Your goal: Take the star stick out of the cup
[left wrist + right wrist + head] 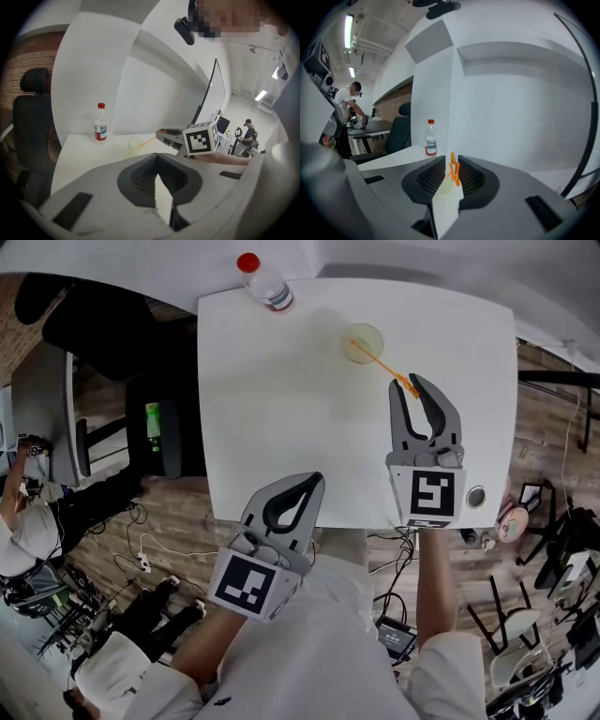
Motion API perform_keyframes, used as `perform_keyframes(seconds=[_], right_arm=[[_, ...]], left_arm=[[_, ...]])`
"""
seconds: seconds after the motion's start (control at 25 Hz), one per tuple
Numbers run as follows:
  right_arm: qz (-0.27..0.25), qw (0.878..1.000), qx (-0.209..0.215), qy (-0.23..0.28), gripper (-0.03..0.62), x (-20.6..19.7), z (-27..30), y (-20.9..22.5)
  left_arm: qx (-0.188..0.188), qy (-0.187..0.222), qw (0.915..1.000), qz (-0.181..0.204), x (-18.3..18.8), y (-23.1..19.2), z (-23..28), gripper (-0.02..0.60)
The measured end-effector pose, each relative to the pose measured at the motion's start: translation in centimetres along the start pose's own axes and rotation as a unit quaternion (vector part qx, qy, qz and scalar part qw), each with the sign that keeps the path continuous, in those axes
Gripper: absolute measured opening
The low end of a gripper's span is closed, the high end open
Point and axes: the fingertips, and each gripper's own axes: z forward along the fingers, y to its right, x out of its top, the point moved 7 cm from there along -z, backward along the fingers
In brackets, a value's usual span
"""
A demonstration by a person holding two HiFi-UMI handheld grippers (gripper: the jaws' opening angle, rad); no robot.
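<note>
Star stick between right gripper jaws, head view shows cup

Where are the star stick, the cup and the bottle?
star stick point(454, 171): right gripper view, on the orange star.
cup point(363, 326): head view, on its rim.
bottle point(247, 262): head view, on its red cap.
</note>
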Motion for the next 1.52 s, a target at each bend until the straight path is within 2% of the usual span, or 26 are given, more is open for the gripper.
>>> perform_keyframes(seconds=[0.12, 0.16, 0.32, 0.56, 0.76, 0.88, 1.04, 1.2, 1.52], right_arm=[[0.004, 1.000, -0.007, 0.011, 0.064, 0.1, 0.3, -0.1], [0.003, 1.000, -0.008, 0.009, 0.037, 0.1, 0.3, -0.2], [0.012, 1.000, -0.005, 0.011, 0.020, 0.2, -0.2, -1.1], [0.015, 0.999, -0.008, 0.035, 0.018, 1.3, -1.0, -1.5], [-0.006, 1.000, -0.007, 0.024, 0.018, 2.2, -2.1, -2.6], [-0.005, 1.000, -0.010, 0.027, 0.018, 2.5, -2.7, -3.2], [0.001, 0.999, -0.021, 0.044, 0.018, 3.5, -4.1, -4.1], [-0.010, 0.999, -0.028, 0.043, 0.018, 4.4, -5.8, -5.0], [-0.012, 0.997, -0.053, 0.052, 0.018, 6.0, -9.3, -6.2]], left_arm=[[0.000, 0.006, 1.0000, 0.002, 0.0, -0.3, -0.2, 0.014], [0.001, 0.006, 1.0000, 0.002, -0.1, -0.4, -0.3, 0.014], [0.002, 0.006, 1.0000, -0.002, -0.5, -0.6, -1.5, 0.014], [0.000, 0.017, 0.9999, 0.001, -0.3, -0.5, -2.2, 0.014], [-0.005, 0.003, 0.9999, -0.012, -0.5, -0.5, -3.6, 0.014], [-0.009, 0.013, 0.9998, -0.008, -0.4, -0.7, -4.2, 0.014], [-0.017, 0.046, 0.9987, 0.011, 0.2, -0.7, -5.1, 0.014], [-0.026, 0.035, 0.9990, 0.004, 0.4, -0.5, -6.1, 0.014], [-0.033, 0.070, 0.9967, 0.025, 1.0, -0.5, -8.0, 0.014]])
